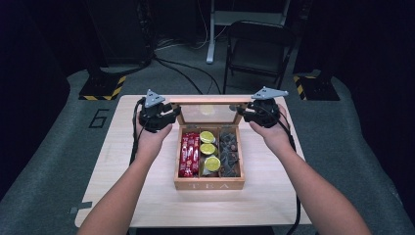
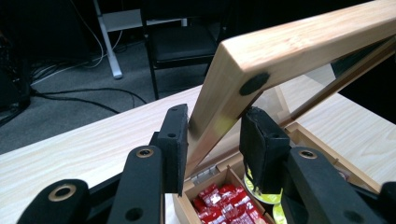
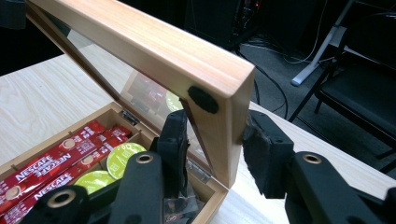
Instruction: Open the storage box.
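1. Nearest to us on the desk [image 1: 147, 196] stands the wooden tea box [image 1: 209, 184], its front wall at 6 o'clock. Inside we see red sachets [image 1: 189, 154] in the left compartment, green-topped capsules [image 1: 209, 149] in the middle and dark packets [image 1: 228, 149] on the right.

2. The lid [image 1: 208, 102] rises from the hinged back edge at 12 o'clock of the box, standing open and tilted. Its long axis runs from 9 to 3 o'clock across the desk, and that is what the coming move turns on, as we judge it: each hand has one short end, so both must swing together about the hinge.

3. Our left hand-held gripper [image 2: 212, 140] straddles the lid's 9 o'clock side rail. The left pad [image 2: 175, 140] lies against the wood; the right pad [image 2: 261, 144] sits close, and we cannot tell whether it presses.

4. Our right hand-held gripper [image 3: 212, 154] is clamped on the 3 o'clock side rail, a pad on each face near the corner with the black bumper dot [image 3: 203, 100].

5. Both hands are equally near the lid; neither is nearer.

6. Hard to make out: the glass pane [image 1: 208, 113] mirrors the contents, the hinges [image 3: 196, 168] are partly behind the jaws, and the box's back wall is hidden in the high view.

7. Farthest off at 12 o'clock stands a folding chair [image 1: 259, 49] on the dark floor.
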The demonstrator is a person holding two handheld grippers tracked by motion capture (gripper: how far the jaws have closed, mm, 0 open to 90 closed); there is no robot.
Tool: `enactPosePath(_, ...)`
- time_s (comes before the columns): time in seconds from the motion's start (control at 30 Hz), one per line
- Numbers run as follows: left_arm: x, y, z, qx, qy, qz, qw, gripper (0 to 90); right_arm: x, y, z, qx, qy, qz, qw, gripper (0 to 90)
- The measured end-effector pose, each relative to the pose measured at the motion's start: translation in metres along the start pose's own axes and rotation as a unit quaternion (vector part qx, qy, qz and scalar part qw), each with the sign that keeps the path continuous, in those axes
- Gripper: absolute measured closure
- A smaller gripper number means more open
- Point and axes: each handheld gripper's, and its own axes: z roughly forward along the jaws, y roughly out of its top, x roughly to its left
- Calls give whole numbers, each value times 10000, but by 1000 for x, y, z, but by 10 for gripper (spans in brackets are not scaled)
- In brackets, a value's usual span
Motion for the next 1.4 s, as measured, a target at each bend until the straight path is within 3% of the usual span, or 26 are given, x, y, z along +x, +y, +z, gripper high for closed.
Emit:
enactPosePath(0.23,3,0,10,24,108,91,9999,631,-5,0,8,-93,-19,34,9999,604)
enactPosePath(0.63,8,4,20,-2,171,-80,9998,639,-15,-2,21,-277,82,274,9992,596)
enactPosePath(0.9,11,6,23,7,134,-108,9999,639,-18,-3,25,-335,109,190,9992,591)
enactPosePath(1.17,15,7,27,-8,62,-161,9999,639,-19,-4,29,-299,65,259,9992,581)
enactPosePath(1.4,19,11,33,2,107,-181,9998,642,-23,-7,38,-108,67,283,9995,566)
